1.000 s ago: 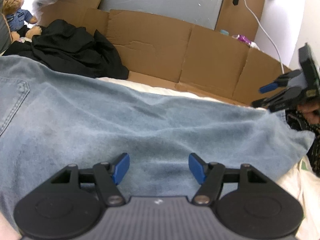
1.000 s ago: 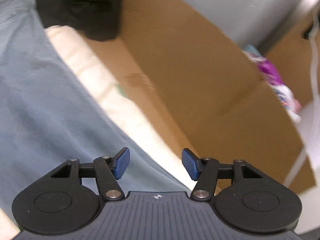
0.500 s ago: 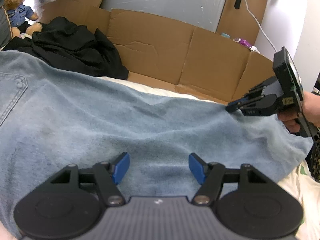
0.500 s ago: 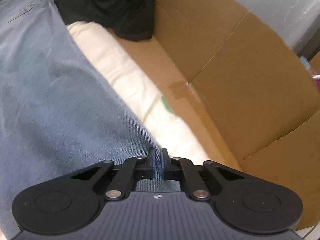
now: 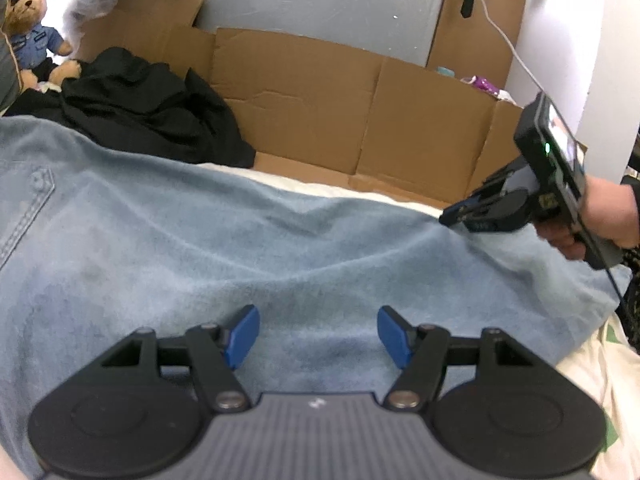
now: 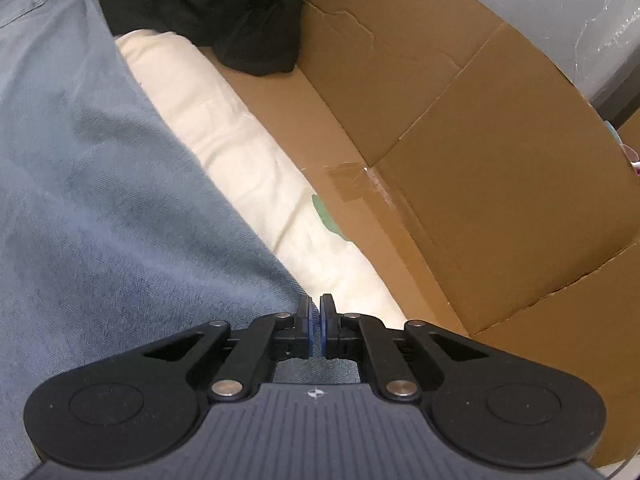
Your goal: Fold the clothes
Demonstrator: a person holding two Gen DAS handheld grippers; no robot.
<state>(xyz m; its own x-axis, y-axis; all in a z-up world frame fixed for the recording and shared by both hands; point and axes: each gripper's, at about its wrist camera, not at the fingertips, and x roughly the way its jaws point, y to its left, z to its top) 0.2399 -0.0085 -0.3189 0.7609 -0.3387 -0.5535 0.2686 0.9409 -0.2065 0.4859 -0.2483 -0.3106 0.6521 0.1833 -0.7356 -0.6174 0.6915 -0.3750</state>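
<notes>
The faded blue denim garment (image 5: pixel 248 248) lies spread over the cream bedding (image 6: pixel 224 152). The left gripper (image 5: pixel 318 334) hovers above it, fingers apart; the right gripper (image 6: pixel 316 326) is pinched on its far edge. Lifting evenly should prevent bunching.

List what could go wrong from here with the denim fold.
1. The right gripper is shut on only the far edge of the denim garment; that thin bite may slip when lifted.
2. The left gripper is open, so the cloth may skew.
3. The black garment lies beside the denim and may snag.
</notes>
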